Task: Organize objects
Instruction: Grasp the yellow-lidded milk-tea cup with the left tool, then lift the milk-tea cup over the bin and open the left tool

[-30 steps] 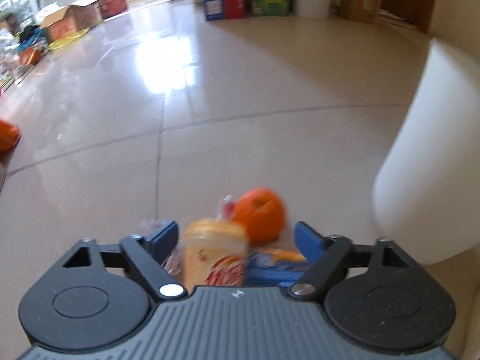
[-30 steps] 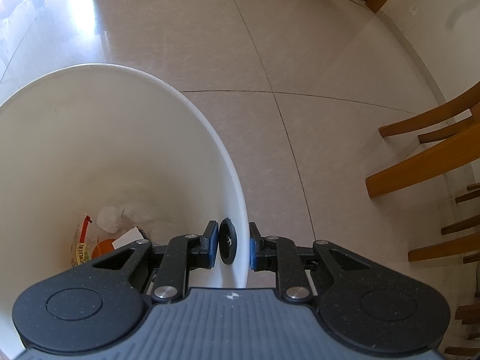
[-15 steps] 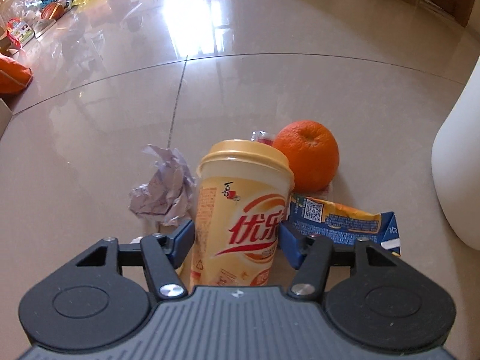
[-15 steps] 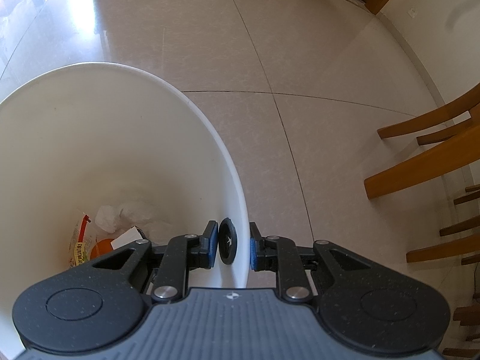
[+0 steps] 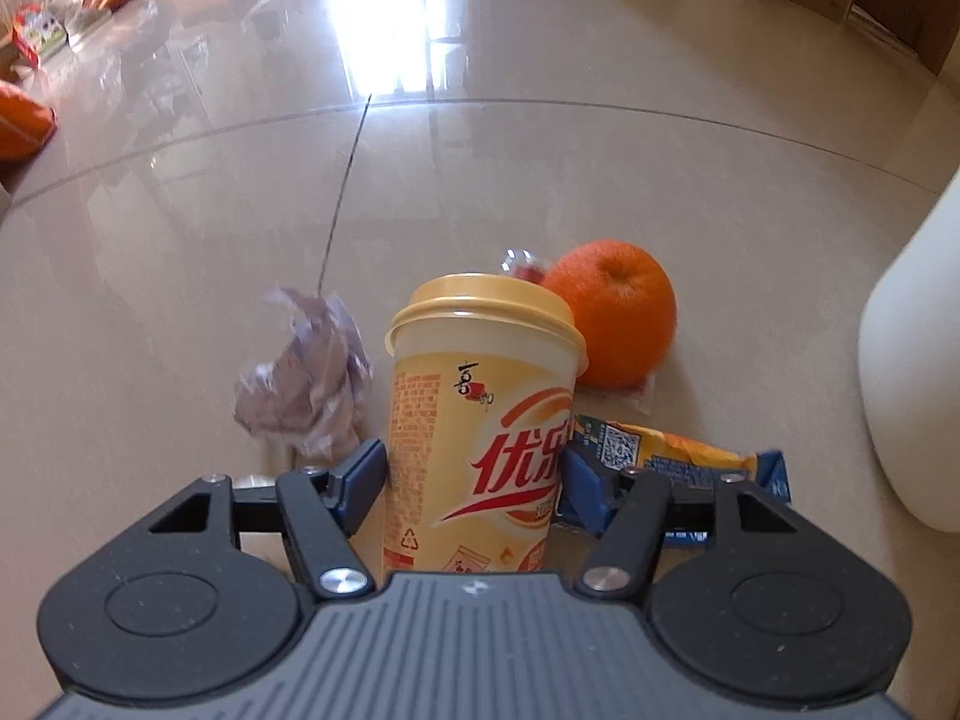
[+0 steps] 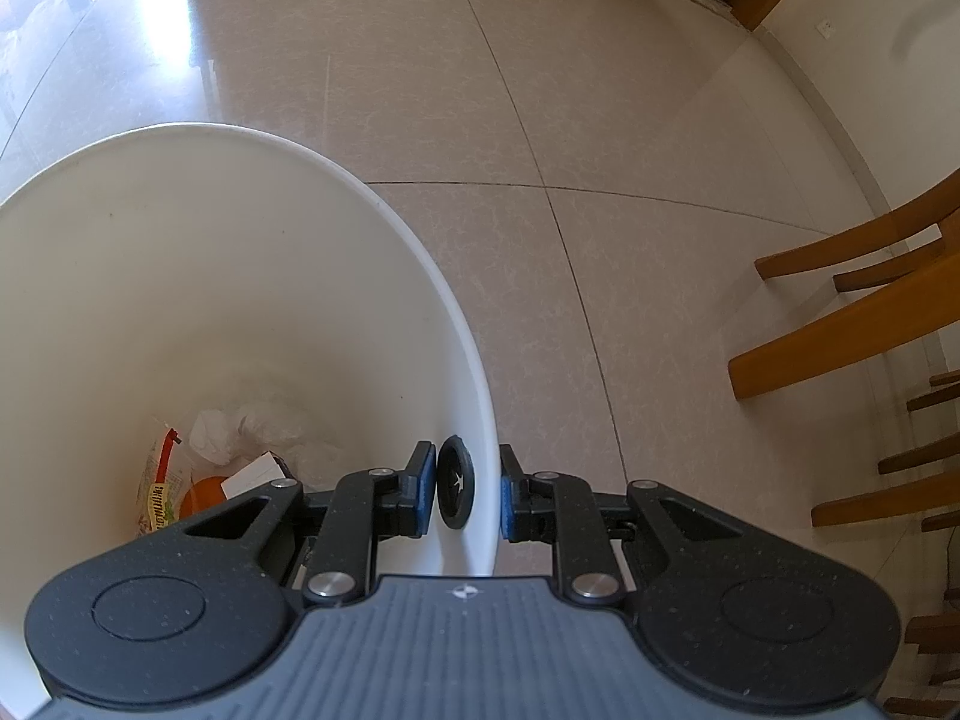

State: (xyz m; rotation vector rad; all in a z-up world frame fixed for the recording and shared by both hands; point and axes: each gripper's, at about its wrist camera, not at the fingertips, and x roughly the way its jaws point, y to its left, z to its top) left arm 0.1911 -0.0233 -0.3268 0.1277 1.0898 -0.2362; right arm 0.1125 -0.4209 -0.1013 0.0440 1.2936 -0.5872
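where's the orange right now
In the left wrist view, the round orange fruit sits on the tiled floor, right of centre, just behind the yellow lidded drink cup and beyond the blue snack packet.

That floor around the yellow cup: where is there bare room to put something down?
Beyond the cup, the tiled floor lies bare up to the far clutter. Left of the crumpled paper is also free. It is crowded right around the cup: paper on its left, orange behind, blue snack packet on its right, then the white bucket.
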